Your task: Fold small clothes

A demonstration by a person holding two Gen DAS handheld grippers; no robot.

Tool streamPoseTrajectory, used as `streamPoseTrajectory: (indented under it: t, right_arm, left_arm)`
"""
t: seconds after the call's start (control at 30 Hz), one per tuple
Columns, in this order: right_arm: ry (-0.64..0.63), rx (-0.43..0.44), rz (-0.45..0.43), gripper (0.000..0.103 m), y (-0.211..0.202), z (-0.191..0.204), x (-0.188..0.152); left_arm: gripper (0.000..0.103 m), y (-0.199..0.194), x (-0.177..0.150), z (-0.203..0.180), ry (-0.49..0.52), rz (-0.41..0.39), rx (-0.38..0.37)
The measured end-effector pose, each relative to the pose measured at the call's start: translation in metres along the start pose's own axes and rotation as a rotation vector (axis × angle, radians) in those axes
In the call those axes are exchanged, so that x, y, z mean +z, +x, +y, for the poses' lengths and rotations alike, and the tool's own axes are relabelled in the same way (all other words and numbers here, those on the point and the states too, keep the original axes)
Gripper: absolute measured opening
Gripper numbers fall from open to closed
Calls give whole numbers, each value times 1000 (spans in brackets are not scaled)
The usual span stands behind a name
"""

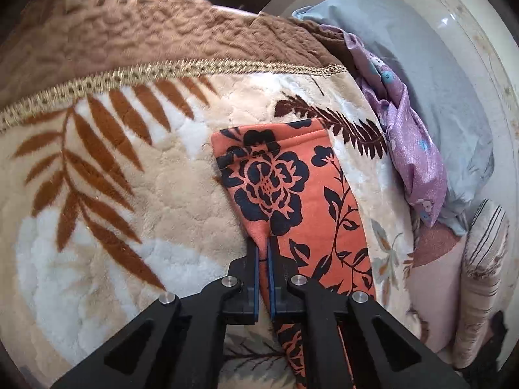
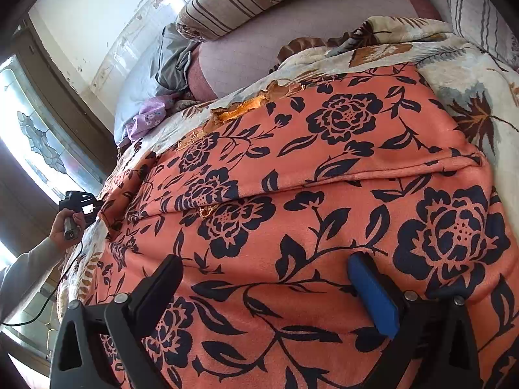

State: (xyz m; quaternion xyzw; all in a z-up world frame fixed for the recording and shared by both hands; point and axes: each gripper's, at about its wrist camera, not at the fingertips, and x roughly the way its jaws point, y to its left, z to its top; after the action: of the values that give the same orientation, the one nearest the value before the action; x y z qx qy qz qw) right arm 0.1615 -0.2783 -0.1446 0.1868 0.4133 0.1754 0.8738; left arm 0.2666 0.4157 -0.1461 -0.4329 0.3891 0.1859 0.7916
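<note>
An orange garment (image 1: 292,194) printed with dark blue flowers lies on a leaf-patterned plush blanket (image 1: 129,194). In the left wrist view a narrow sleeve-like part of it runs away from me. My left gripper (image 1: 263,243) is shut on this part's near edge, with orange cloth pinched between the blue pads. In the right wrist view the garment (image 2: 324,162) spreads wide, with a fold line across its middle. My right gripper (image 2: 266,272) hovers open just above it, nothing between its fingers. At the garment's far left end a hand (image 2: 66,223) holds the left gripper (image 2: 94,207).
A brown quilt (image 1: 146,32) with gold trim borders the blanket. A purple floral cloth (image 1: 408,149) and a pale blue cloth (image 1: 438,81) are bunched against the wall. Striped pillows (image 2: 243,3) lie at the bed's far end. A window (image 2: 35,142) is at the left.
</note>
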Motion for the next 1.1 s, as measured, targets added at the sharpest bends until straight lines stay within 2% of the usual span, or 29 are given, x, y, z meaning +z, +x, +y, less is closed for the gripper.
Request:
streamPoseTrajectory:
  t: [0.07, 0.1, 0.17, 0.27, 0.37, 0.47, 0.57, 0.6, 0.63, 0.67, 0.7, 0.73, 0.77, 0.8, 0.9, 0.97, 1.0, 1.1]
  right_arm:
    - [0, 0, 0, 102, 0, 0, 0]
    - [0, 0, 0, 102, 0, 0, 0]
    - [0, 2, -1, 102, 0, 0, 1]
    - [1, 6, -4, 102, 0, -1, 0]
    - [6, 15, -9, 102, -2, -2, 0]
    - [16, 30, -19, 102, -4, -4, 0]
    - [26, 48, -27, 102, -7, -6, 0]
    - [32, 54, -30, 102, -8, -7, 0]
    - [36, 60, -29, 102, -9, -7, 0]
    - [43, 69, -29, 102, -10, -8, 1]
    - [54, 81, -29, 102, -11, -10, 1]
    - [66, 93, -29, 102, -13, -12, 2]
    - [75, 102, -22, 102, -15, -13, 4]
    - [82, 107, -10, 102, -18, -14, 6]
    - [190, 161, -17, 102, -33, -26, 16]
    - [251, 193, -73, 102, -47, -35, 31]
    - [272, 194, -97, 102, -52, -38, 41]
    - [321, 151, -112, 102, -50, -49, 75]
  left_arm:
    - [4, -23, -10, -34, 150, -74, 34]
    - [4, -38, -17, -54, 219, -108, 16]
    - [4, -78, -37, -98, 352, -181, -59]
    - [4, -142, -88, -173, 565, -270, -198]
    - [4, -184, -157, -244, 753, -293, -335]
    - [5, -196, -240, -297, 906, -233, -443]
    - [6, -167, -322, -328, 1027, -103, -445]
    - [16, -148, -347, -332, 1069, -45, -418]
    - [43, -123, -369, -332, 1115, 30, -365]
    - [59, -102, -386, -327, 1136, 102, -299]
    - [59, -80, -397, -317, 1136, 172, -229]
    - [59, -65, -400, -305, 1123, 223, -161]
    - [59, -60, -396, -290, 1093, 243, -118]
    - [59, -64, -388, -274, 1052, 230, -111]
    - [61, -93, -343, -230, 934, 117, -115]
    - [68, -105, -312, -203, 884, 30, -68]
    - [68, -105, -299, -191, 868, 3, -36]
    - [68, -90, -264, -153, 779, 2, 38]
